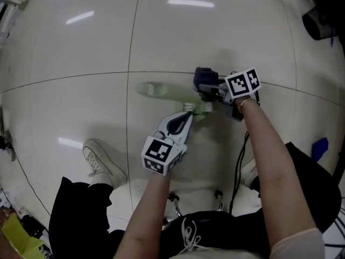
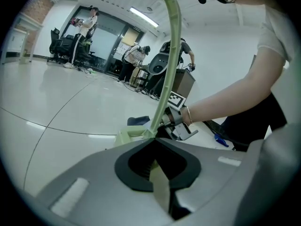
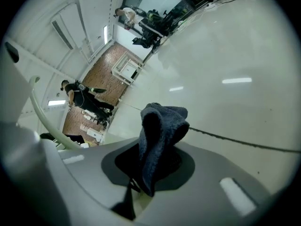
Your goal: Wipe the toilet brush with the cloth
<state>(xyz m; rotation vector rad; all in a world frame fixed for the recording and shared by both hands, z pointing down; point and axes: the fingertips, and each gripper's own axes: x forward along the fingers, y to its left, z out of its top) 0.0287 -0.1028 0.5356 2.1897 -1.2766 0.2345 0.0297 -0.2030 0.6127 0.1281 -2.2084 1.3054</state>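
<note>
In the head view the left gripper (image 1: 183, 117) points away from the person with its jaws closed on the pale green toilet brush (image 1: 161, 89), which runs across the white tiled floor (image 1: 81, 47) just past its tips. The right gripper (image 1: 215, 90) sits just beyond and to the right of the left one, pinching a dark blue cloth (image 1: 204, 77) at the brush's right end; whether cloth and brush touch cannot be made out from here. A white shoe (image 1: 102, 161) rests on the floor behind and to the left of the left gripper. In the left gripper view the left gripper (image 2: 157, 173) has its jaws clamped on a flat green part of the toilet brush (image 2: 170, 55), whose thin handle rises straight ahead of the jaws and curves at the top. The right gripper (image 2: 178, 121) is just behind the handle, the cloth (image 2: 138, 120) to its left. In the right gripper view the right gripper (image 3: 146, 173) grips the folded cloth (image 3: 160, 135), which sticks up out of the jaws, and the toilet brush (image 3: 42, 119) curves past at the far left.
</note>
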